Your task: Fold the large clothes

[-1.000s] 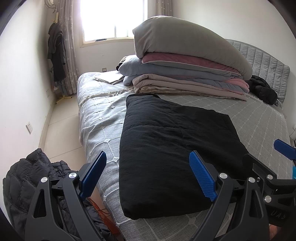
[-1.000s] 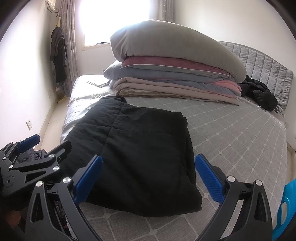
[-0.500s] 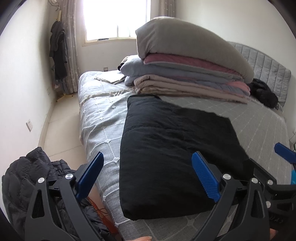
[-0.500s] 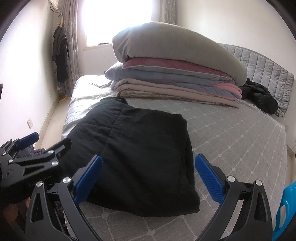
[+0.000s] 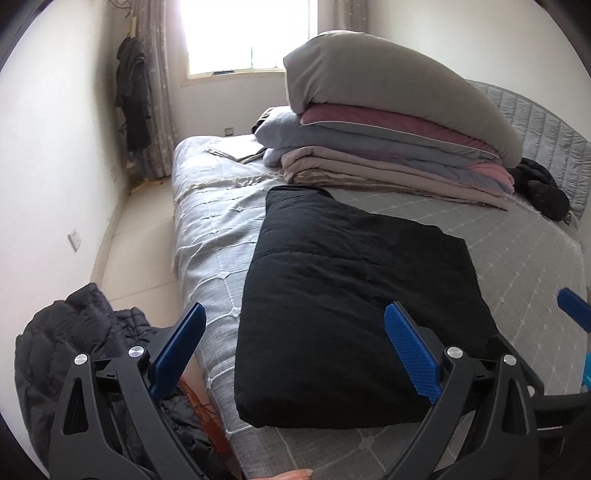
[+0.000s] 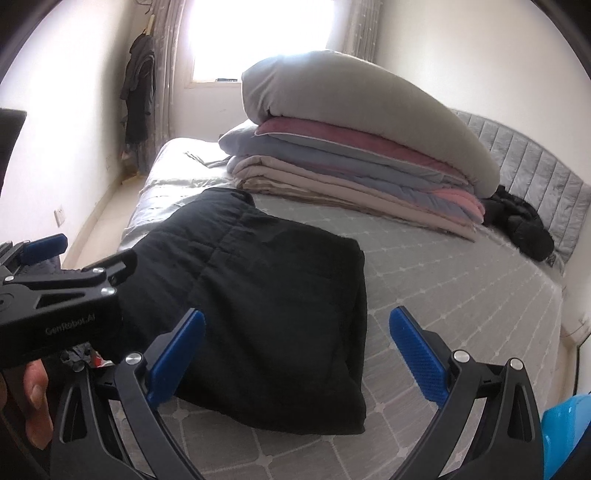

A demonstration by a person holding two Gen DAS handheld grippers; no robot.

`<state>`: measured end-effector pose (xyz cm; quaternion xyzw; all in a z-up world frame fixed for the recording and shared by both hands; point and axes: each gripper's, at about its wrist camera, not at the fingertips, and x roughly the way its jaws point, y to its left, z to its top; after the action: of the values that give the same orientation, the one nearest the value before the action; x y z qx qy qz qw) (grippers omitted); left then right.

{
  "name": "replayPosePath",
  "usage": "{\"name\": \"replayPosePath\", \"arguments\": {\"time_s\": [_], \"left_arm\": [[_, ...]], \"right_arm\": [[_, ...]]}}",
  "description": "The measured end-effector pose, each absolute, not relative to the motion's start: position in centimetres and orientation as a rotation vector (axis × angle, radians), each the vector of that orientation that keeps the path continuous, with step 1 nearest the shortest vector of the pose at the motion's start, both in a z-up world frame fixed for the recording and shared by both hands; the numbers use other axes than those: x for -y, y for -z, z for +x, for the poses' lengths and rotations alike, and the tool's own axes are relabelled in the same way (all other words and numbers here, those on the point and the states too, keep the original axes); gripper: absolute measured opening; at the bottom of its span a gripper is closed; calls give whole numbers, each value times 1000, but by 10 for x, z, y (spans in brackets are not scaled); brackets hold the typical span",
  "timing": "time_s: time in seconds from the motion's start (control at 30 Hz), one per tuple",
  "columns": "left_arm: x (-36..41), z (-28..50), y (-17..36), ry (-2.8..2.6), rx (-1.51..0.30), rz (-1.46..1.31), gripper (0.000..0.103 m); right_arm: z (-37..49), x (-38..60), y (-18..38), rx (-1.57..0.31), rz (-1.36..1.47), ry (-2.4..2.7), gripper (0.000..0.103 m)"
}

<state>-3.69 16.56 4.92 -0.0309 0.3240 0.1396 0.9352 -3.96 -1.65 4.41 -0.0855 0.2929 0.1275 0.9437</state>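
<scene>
Black folded garment [image 5: 354, 306] (one) lies between two wide-apart grippers: left gripper [image 5: 295, 343], right gripper [image 6: 295, 347].

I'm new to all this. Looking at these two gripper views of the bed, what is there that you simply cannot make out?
- Window: both views, glare washes out the outside.
- Blue object: right wrist view, cut off by the edge.
- Dark bundle by the headboard: both views, too small to identify.
- Folded black garment: its type is hidden by the folding.
- Dark padded coat: left wrist view, partly behind the left gripper.
</scene>
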Motion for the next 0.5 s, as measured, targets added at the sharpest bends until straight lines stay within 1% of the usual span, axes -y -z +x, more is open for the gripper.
{"name": "replayPosePath", "arguments": {"time_s": [0.1,0.5], "left_arm": [[-165,-39,-51,-287,-657,-75,94],[-162,-55,-60,-295,-612,3,94]], "right_arm": [[-37,21,-46,-620,-142,-273,97],[-43,19,-51,-586,-122,-264,97]]}}
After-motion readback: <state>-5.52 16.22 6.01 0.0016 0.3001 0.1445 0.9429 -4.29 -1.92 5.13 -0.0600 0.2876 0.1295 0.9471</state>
